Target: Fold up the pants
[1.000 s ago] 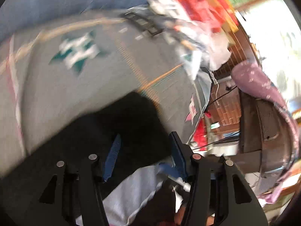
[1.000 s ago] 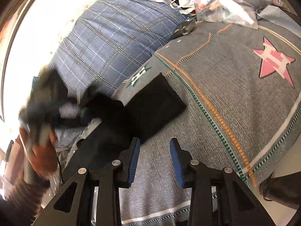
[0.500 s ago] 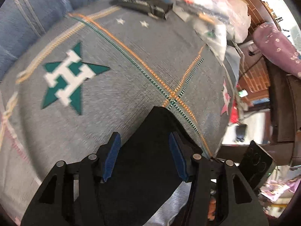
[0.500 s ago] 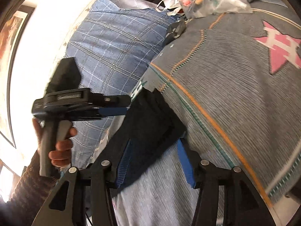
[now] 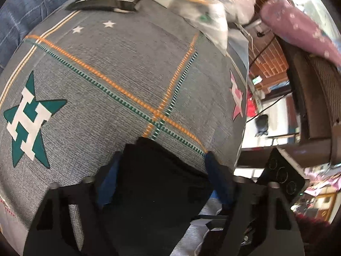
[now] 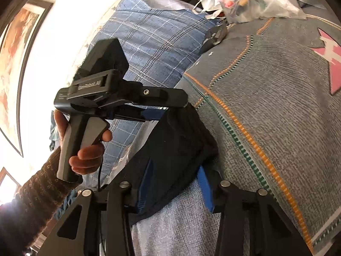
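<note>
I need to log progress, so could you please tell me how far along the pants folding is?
Done: the black pants already lie as a compact folded bundle on the grey blanket. In hand: the left gripper straddles one end, jaws opening, and the right gripper straddles the other, jaws closing, with cloth between both. Left: whether another fold is needed cannot be told; both grippers are yet to pull clear.

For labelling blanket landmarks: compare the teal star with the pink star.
Colour: the teal star is green-blue, the pink star rose. Place: in the left wrist view the teal star lies left on the grey blanket, the pink star by its right edge. Shape: the teal star shows broad, the pink star narrow, slantwise. Both bear a white H.
</note>
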The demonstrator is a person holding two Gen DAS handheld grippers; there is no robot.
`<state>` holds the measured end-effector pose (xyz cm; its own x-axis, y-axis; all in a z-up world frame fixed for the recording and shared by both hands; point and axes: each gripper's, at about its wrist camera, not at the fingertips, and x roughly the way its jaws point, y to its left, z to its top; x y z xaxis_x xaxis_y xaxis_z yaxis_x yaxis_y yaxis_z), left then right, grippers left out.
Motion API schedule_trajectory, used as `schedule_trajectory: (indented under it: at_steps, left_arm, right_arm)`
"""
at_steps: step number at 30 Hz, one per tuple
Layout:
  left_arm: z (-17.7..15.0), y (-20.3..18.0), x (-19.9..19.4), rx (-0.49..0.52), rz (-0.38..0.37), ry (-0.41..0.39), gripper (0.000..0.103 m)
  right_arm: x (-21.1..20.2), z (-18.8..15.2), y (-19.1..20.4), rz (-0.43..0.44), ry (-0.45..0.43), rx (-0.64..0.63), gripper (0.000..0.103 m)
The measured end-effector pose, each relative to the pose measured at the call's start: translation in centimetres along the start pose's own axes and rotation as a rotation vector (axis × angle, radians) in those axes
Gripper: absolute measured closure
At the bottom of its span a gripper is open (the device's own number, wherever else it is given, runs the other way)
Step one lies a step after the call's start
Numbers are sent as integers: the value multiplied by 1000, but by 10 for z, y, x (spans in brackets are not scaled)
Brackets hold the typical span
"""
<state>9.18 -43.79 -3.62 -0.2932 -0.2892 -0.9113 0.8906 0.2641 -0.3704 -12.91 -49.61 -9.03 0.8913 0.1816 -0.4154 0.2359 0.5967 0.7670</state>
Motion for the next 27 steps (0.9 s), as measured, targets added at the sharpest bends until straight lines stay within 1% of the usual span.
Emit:
schedule_trajectory:
  at_steps: [1, 2, 3, 4, 5, 7, 10, 13, 15, 16, 17, 20, 21, 24, 26, 27]
  left_arm:
    - [-1, -3, 2, 14, 55, -12, 64]
    - [-2, -1, 1, 14, 87, -23, 73]
    - [-3, 3, -1, -7, 82, -31, 90]
    - [-4, 9, -4, -41, 45, -32, 91]
    - [-7, 12, -8, -67, 23, -57, 91]
    - [-17, 11, -17, -69, 15, -109, 93]
    - [-32, 12, -37, -97, -18, -166, 94]
    - [-45, 15, -62, -128, -45, -223, 94]
    - [-62, 19, -80, -150, -42, -263, 94]
    - [-63, 24, -86, -163, -41, -275, 94]
    - [-73, 27, -94, -179, -39, -287, 94]
    - [-97, 31, -102, -225, -29, -320, 94]
    - [-110, 37, -107, -252, -23, -332, 94]
    - [-142, 52, -111, -328, -11, -358, 94]
    - [-165, 62, -108, -388, 5, -366, 94]
    - [-180, 71, -106, -437, 11, -368, 94]
  right_arm:
    - [2, 1, 2, -5, 1, -10, 70]
    - [4, 1, 3, -6, 4, -16, 74]
    - [7, 1, 2, -12, 7, -17, 83]
    - [9, 1, 1, -20, 11, -12, 89]
    - [9, 1, 0, -20, 14, -1, 89]
    - [9, 3, 1, -18, 12, 1, 92]
    - [3, 4, 16, -27, 9, -64, 93]
    - [-4, 5, 41, -26, 5, -152, 93]
    - [-6, 3, 61, -23, 7, -220, 93]
    - [-6, 2, 72, -20, 11, -255, 93]
    - [-5, -1, 84, -20, 17, -295, 93]
    - [1, -15, 120, -15, 44, -416, 93]
    - [4, -21, 130, -13, 56, -454, 93]
    - [20, -40, 160, -12, 104, -565, 93]
    - [33, -57, 172, -6, 157, -623, 93]
    - [40, -66, 177, -5, 188, -652, 93]
